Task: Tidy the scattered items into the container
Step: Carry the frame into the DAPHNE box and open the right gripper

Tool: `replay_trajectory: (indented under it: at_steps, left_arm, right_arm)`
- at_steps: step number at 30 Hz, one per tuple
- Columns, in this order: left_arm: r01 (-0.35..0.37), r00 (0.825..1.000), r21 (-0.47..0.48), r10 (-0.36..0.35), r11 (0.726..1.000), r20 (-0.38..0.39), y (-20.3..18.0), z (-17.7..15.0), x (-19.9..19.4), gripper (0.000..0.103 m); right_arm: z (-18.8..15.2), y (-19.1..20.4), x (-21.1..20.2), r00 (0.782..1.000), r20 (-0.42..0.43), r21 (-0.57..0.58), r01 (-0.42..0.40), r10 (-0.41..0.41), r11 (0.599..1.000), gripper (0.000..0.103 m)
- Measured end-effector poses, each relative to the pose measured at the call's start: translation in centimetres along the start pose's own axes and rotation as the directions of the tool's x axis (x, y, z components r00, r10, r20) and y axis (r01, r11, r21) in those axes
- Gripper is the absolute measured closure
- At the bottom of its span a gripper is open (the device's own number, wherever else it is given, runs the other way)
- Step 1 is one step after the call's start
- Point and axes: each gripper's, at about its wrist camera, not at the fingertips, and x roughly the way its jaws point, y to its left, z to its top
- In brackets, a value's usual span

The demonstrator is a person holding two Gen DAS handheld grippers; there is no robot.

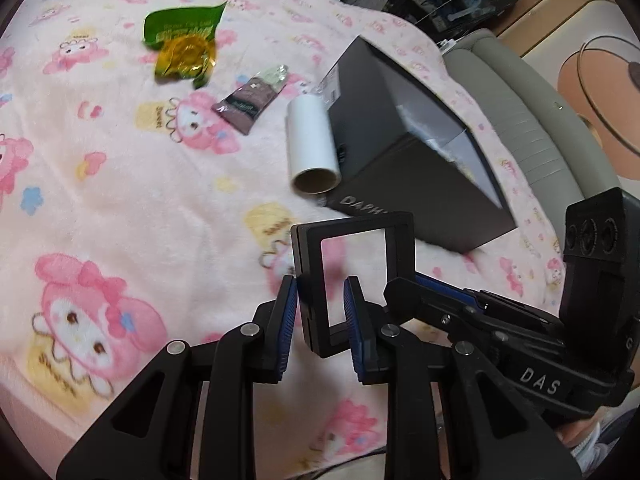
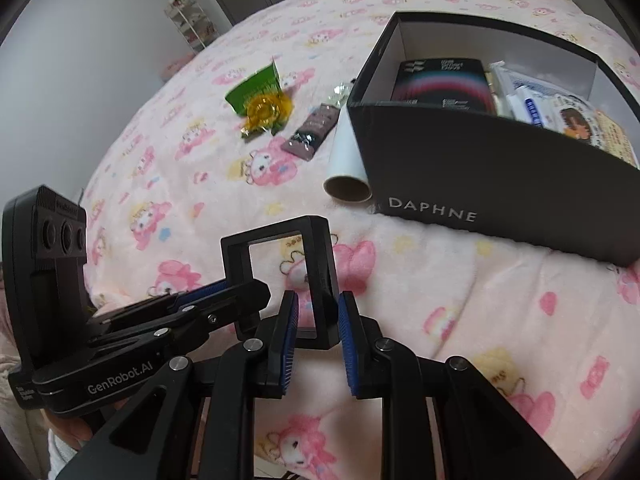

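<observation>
A black square frame with a clear window (image 1: 352, 276) (image 2: 286, 280) is held above the pink blanket by both grippers. My left gripper (image 1: 321, 312) is shut on its left edge and my right gripper (image 2: 318, 320) is shut on its right edge. The black DAPHNE box (image 2: 500, 168) (image 1: 420, 168) stands open ahead, with packets and a dark booklet (image 2: 444, 84) inside. A white roll (image 1: 312, 144) (image 2: 346, 164) lies against the box's left side. A brown sachet (image 1: 250, 104) (image 2: 314, 132) and a green and gold wrapper (image 1: 182, 46) (image 2: 262, 104) lie farther left.
The pink patterned blanket (image 1: 120, 200) covers the bed. A grey padded bed edge (image 1: 520, 120) runs at the right in the left wrist view, with a wooden floor beyond. A white shelf rack (image 2: 188, 24) stands by the far wall.
</observation>
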Motion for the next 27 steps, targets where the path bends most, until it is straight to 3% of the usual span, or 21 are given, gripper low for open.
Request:
replay_trajectory:
  at_steps: [6,14,21,27]
  left_arm:
    - [0.021,1.000,0.069,-0.022,0.997,0.015,-4.6,2.0,-0.4,0.081]
    - [0.053,0.998,0.180,-0.057,0.982,0.017,-11.7,4.0,-0.5,0.081]
    - [0.053,0.998,0.202,-0.058,0.978,0.016,-14.8,5.8,0.0,0.081]
    - [0.027,1.000,0.234,-0.029,0.972,0.006,-16.5,9.5,1.7,0.081]
  right_arm:
    - [0.7,-1.3,-4.5,0.996,0.091,0.026,-0.028,0.026,0.999,0.085]
    - [1.1,-5.4,-10.1,0.981,0.195,0.119,-0.015,-0.008,0.993,0.085]
    - [1.7,-6.9,-13.3,0.970,0.240,0.127,-0.011,-0.020,0.992,0.085]
    - [4.3,-8.4,-13.5,0.967,0.255,0.154,-0.017,-0.023,0.988,0.085]
